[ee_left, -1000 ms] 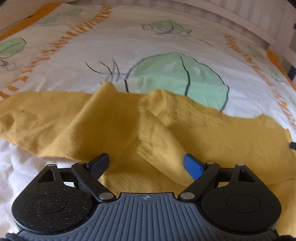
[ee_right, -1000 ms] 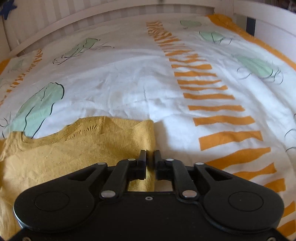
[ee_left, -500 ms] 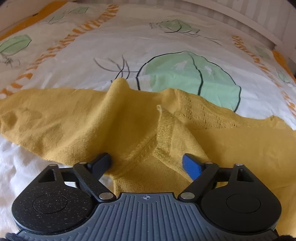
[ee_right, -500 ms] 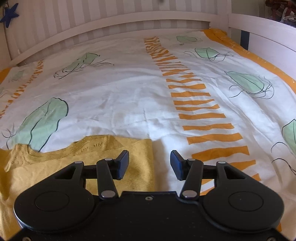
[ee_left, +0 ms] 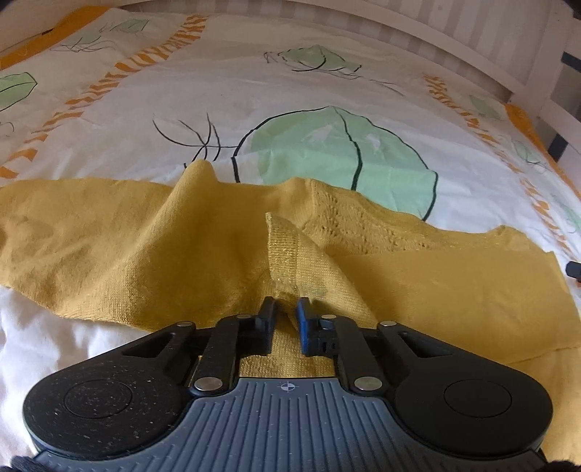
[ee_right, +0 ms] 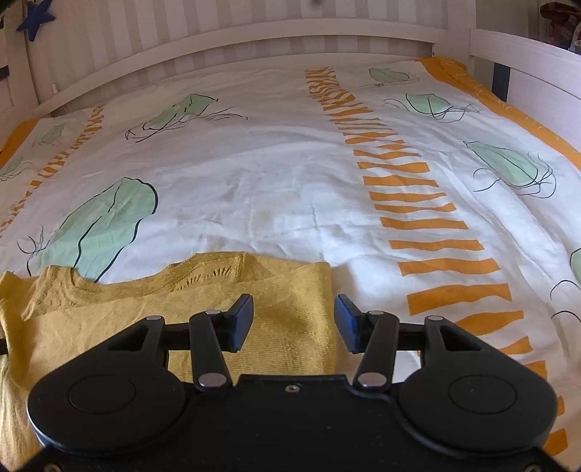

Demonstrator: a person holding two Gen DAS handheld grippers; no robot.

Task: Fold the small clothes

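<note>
Folding is barely begun: the yellow sweater (ee_left: pixel 417 283) lies rumpled near the bed's (ee_right: pixel 290 174) near edge. The left gripper (ee_left: pixel 287 308) pinches its cuff; the right gripper (ee_right: pixel 293 316) hangs open.

A wide bed fills both views, covered by a white cotton duvet (ee_right: pixel 276 188) printed with pale green leaf shapes and orange dashed stripes, its edge bordered orange; behind it stands a white wooden slatted headboard (ee_right: pixel 254 43); a dark blue star ornament (ee_right: pixel 34 20) hangs at upper left; soft daylight falls across the cloth.
</note>
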